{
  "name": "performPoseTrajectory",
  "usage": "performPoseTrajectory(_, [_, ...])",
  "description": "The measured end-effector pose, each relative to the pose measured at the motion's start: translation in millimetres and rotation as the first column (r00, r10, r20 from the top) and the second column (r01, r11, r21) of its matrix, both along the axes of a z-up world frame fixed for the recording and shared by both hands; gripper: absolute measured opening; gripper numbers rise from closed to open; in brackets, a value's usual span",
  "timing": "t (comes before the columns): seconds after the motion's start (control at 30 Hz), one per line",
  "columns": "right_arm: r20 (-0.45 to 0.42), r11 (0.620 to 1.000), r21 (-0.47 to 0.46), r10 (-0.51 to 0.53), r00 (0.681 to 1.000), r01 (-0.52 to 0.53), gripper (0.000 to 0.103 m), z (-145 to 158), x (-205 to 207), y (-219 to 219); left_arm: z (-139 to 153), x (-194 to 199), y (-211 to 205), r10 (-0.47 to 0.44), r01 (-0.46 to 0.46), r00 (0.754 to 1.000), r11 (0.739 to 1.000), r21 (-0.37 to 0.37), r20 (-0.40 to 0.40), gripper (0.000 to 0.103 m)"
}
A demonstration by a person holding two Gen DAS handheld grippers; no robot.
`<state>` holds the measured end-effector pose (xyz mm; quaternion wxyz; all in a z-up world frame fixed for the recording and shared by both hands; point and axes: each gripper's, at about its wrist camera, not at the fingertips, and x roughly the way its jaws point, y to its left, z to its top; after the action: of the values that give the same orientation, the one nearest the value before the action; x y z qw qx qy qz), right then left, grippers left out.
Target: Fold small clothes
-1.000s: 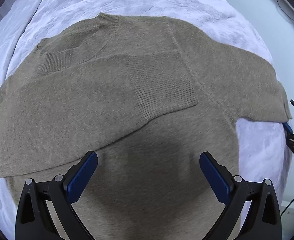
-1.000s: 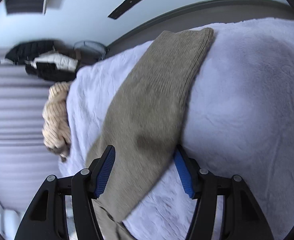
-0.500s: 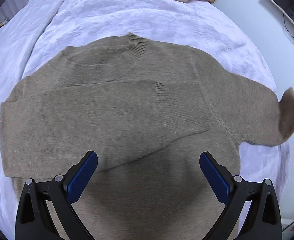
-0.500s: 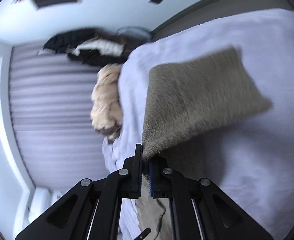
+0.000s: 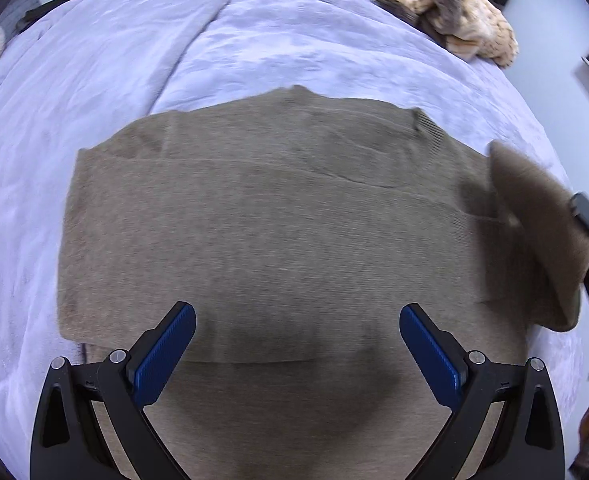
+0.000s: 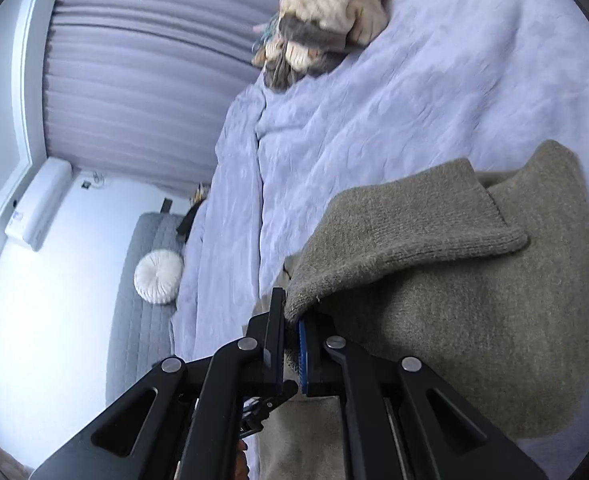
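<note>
Over the lilac bedspread (image 5: 94, 128), the left gripper (image 5: 297, 354) hangs with fingers spread above the olive sweater (image 5: 278, 224) lying flat. In the right wrist view, the right gripper (image 6: 292, 344) pinches the sweater's sleeve (image 6: 406, 240), lifted over the body.

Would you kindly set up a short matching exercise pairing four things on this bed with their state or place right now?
Things:
1. left gripper
2. right gripper
3. sweater cuff
4. cream knit pile

States or places:
a. pinched and lifted over the sweater body
b. at the far edge of the blanket
c. open above the sweater, holding nothing
d. shut on cloth

Pairs: 1-c, 2-d, 3-a, 4-b
</note>
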<state>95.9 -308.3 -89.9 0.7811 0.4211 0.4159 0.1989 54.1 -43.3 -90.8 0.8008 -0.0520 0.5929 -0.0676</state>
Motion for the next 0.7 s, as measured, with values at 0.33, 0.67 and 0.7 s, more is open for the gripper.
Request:
performPoseTrajectory(0.33, [-0.267, 0.984, -0.147, 0.059, 0.962, -0.101, 0.055, -75.3, 18.9, 76.2, -14.1, 6.1, 53.3, 0.072, -0.072, 0.997, 0.997, -0.034, -0.007, 0.103])
performPoseTrajectory(0.67, [-0.238, 0.983, -0.090, -0.177, 0.955, 0.160, 0.007, -59.7, 40.1, 51.6, -26.2, 21.0, 74.3, 0.041, -0.052, 0.998, 0.952, -0.302, -0.045, 0.103])
performPoseTrajectory(0.7, [-0.207, 0.987, -0.100, -0.141, 0.968, 0.122, 0.007, -53.3, 46.2, 60.5, -27.8, 22.9, 77.3, 0.035, -0.053, 0.998, 0.934, -0.353, -0.059, 0.103])
